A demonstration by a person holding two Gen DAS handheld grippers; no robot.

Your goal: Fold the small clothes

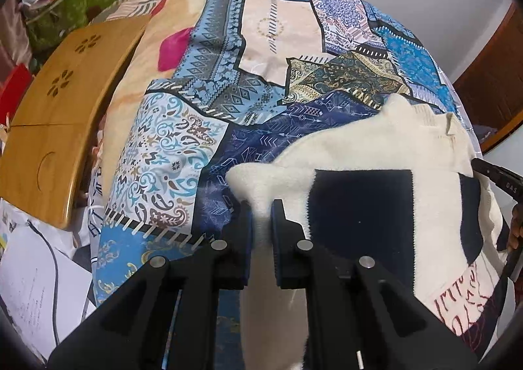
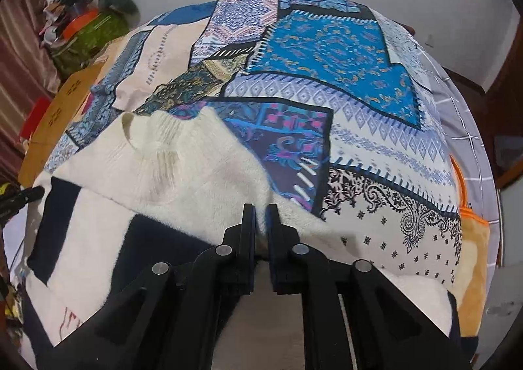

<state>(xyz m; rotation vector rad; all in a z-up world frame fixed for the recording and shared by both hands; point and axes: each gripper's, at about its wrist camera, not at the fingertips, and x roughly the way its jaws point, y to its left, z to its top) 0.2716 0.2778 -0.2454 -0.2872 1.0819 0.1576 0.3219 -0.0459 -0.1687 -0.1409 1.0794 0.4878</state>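
While the cream sweater [image 1: 366, 144] with navy blocks lies spread on the patchwork bedspread [image 1: 202, 82], the left gripper [image 1: 261, 210] pinches a bunched fold of its fuzzy cream fabric between nearly closed jaws. Across the garment, the right gripper [image 2: 261, 211] likewise clamps a cream fold at the sweater's [image 2: 183, 167] edge. A wooden lap table [image 1: 55, 108] sits beside the bed.
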